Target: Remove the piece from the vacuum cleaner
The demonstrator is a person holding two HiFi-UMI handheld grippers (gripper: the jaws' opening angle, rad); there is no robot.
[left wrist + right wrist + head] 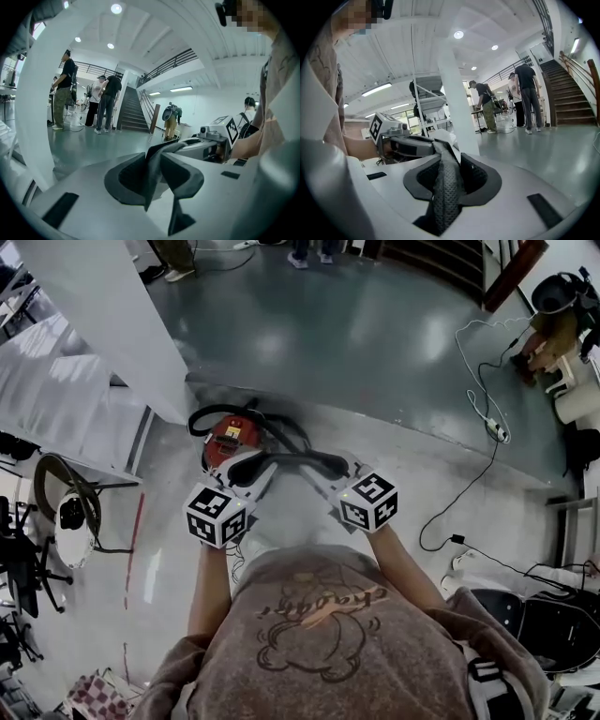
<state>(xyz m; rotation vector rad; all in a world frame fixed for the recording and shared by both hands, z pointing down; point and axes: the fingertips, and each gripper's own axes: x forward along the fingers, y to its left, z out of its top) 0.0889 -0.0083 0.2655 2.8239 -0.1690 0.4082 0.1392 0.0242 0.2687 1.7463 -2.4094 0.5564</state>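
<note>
Piece looks soft, meshy, prob light; left gripper & right gripper jaws each pinch it; grip ends firmly.

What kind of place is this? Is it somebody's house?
Probably not a house; it looks like a big workshop or lab hall. There is a wide shiny floor, a long staircase up to a balcony, and power cords trailing across the floor.
</note>
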